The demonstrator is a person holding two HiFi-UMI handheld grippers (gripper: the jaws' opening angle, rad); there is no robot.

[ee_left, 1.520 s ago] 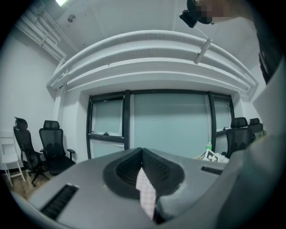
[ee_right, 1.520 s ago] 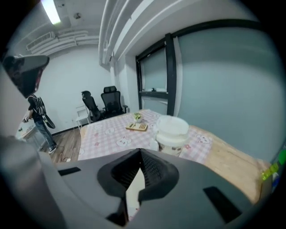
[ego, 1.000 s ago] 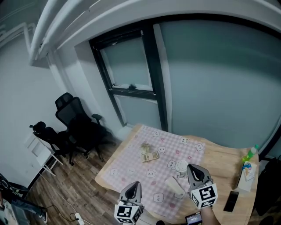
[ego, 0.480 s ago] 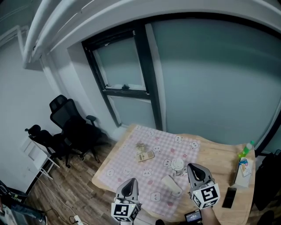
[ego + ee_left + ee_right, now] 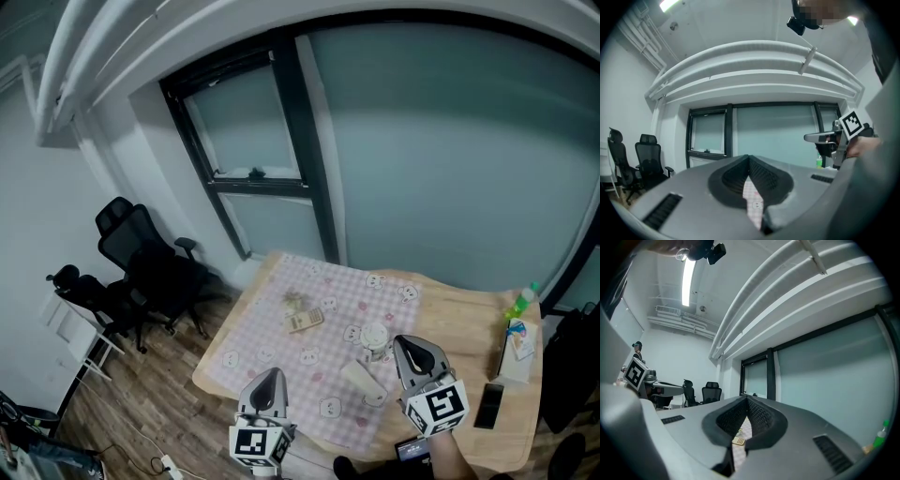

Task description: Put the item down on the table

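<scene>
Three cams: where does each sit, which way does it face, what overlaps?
Head view: on the person's head, looking steeply down at the table; left gripper and right gripper show at bottom.
Left gripper view: rides that gripper, level, facing the window; own shut jaws below, right gripper at right edge.
Right gripper view: level, facing window and office chairs; left gripper at left edge.
Shared: all three see the window.

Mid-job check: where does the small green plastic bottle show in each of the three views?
Head view: the small green plastic bottle stands at the wooden table's far right edge.
Left gripper view: the bottle is right of centre, low.
Right gripper view: it is at the far right edge, low.
Shared landmark: the black-framed window, left of the bottle in every view.
</scene>
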